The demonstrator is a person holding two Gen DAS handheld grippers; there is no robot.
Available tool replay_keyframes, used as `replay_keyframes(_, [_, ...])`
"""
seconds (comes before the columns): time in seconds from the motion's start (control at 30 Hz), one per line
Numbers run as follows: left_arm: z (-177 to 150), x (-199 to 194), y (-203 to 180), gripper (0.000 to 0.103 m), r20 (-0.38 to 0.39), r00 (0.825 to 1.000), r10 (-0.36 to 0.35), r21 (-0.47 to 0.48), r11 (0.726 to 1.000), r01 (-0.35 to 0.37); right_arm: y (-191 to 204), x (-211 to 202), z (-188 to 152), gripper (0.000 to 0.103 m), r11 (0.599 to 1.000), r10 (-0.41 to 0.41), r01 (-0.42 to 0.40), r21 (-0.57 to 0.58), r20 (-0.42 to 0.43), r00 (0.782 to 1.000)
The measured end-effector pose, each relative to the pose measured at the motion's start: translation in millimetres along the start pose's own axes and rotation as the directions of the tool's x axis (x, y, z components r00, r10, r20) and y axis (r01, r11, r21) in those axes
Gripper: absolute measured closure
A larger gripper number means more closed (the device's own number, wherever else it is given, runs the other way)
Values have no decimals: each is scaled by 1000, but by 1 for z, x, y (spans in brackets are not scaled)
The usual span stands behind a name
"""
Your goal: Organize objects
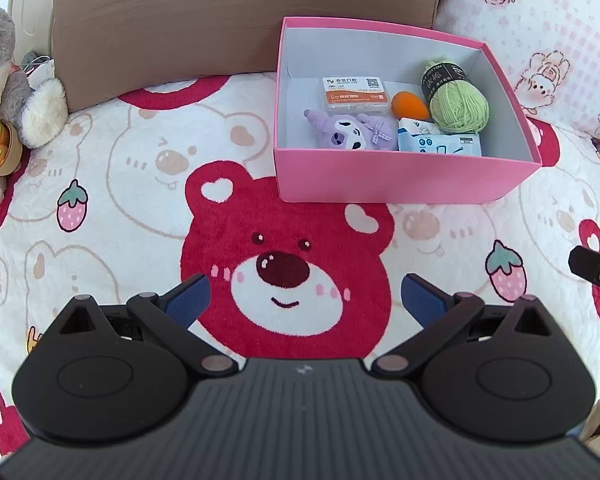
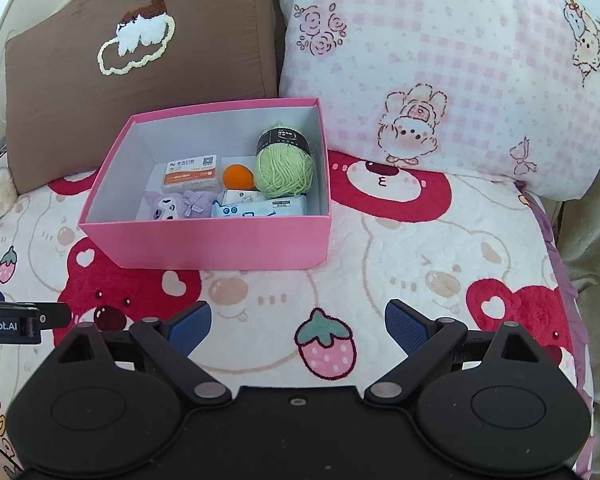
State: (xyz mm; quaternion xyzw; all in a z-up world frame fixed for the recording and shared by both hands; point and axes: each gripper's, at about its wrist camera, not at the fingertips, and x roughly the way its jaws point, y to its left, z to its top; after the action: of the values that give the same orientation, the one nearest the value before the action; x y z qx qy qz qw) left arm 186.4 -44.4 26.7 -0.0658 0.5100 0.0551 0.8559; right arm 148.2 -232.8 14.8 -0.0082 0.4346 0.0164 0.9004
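A pink box (image 1: 380,176) (image 2: 220,244) sits on the bear-print blanket. It holds a green yarn ball (image 1: 458,106) (image 2: 286,168), an orange egg-shaped sponge (image 1: 410,106) (image 2: 238,176), a clear case with an orange label (image 1: 356,96) (image 2: 191,174), a purple plush (image 1: 350,134) (image 2: 178,204) and blue-white wipe packs (image 1: 440,142) (image 2: 260,208). My left gripper (image 1: 304,296) is open and empty, hovering over the blanket in front of the box. My right gripper (image 2: 298,322) is open and empty, in front of the box and to its right.
A brown pillow (image 1: 220,20) (image 2: 140,80) and a pink checked pillow (image 1: 540,40) (image 2: 460,80) stand behind the box. A grey rabbit plush (image 1: 4,92) sits at far left. The other gripper shows at the frame edges (image 1: 596,276) (image 2: 16,320).
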Motion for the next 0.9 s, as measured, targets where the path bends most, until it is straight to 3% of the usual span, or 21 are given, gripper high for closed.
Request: replay_keyframes(0.9, [0, 3, -1, 0, -18, 1000, -4, 24, 1000, 4, -2, 2, -1, 7, 1000, -9, 9, -6, 0, 1000])
